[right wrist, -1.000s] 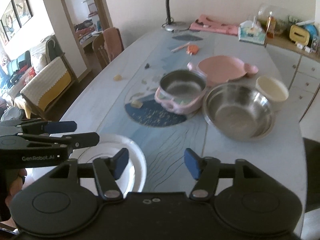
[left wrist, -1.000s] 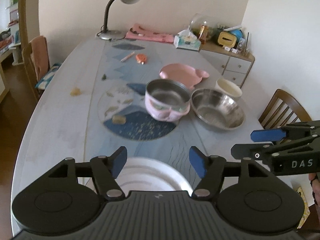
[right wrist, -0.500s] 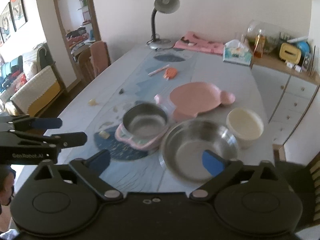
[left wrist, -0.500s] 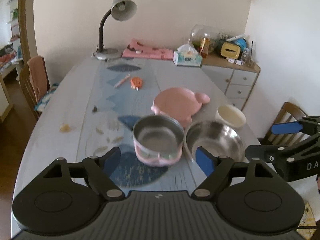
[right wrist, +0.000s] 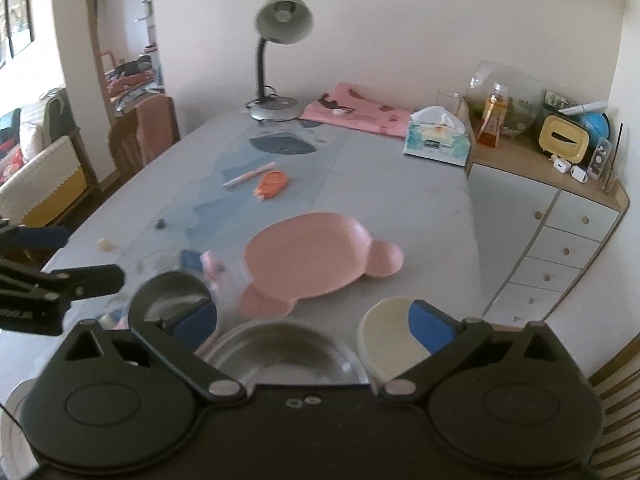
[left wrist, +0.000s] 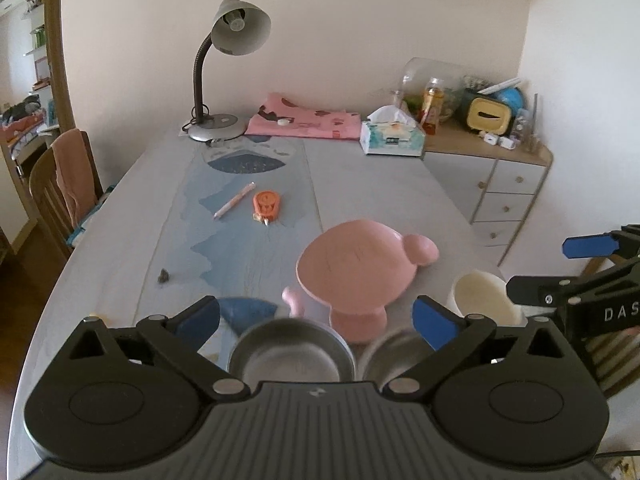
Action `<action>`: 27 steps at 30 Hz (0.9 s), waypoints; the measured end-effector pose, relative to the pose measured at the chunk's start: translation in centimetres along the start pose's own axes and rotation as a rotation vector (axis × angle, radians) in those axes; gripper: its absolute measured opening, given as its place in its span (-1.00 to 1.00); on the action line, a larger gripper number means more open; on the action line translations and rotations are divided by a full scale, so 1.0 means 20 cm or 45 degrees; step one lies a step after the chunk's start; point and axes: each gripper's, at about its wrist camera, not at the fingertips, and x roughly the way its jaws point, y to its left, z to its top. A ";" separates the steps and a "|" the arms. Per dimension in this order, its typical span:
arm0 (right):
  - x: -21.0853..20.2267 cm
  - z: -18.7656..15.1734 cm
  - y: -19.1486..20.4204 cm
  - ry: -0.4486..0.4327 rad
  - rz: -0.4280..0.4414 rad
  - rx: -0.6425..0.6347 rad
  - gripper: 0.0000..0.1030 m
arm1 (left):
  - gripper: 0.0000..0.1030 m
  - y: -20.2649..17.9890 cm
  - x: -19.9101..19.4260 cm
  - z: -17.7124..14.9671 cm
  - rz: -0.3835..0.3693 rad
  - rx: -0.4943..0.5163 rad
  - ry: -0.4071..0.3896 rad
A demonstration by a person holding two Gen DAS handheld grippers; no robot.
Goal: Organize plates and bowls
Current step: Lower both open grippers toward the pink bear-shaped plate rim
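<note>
Both claws, left (left wrist: 316, 318) opening, right (right wrist: 314, 318) wide, have advanced; pink plate's (right wrist: 304, 258) ears point right.

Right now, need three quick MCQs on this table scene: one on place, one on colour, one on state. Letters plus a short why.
1. Where is the cream bowl relative to the large steel bowl?
A. stacked inside it
B. beside it, toward the drawer cabinet
C. under the lamp

2. What colour is the plate with round ears?
A. pink
B. green
C. white

3. What state are the right tongs in?
A. shut on a bowl
B. shut on nothing
C. open, holding nothing

Answers: 1 B, it stands apart on the cabinet side. 2 A, plainly pink in both views. 3 C, the blue pads stand wide apart and grip nothing.
</note>
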 end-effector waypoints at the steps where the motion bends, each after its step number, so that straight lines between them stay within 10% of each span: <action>1: 0.04 0.02 -0.04 0.003 -0.003 0.006 1.00 | 1.00 -0.01 0.04 0.03 0.015 0.005 0.007; 27: 0.95 0.27 -0.56 0.343 -0.101 0.256 0.86 | 0.99 -0.02 1.13 0.40 0.150 -0.028 0.431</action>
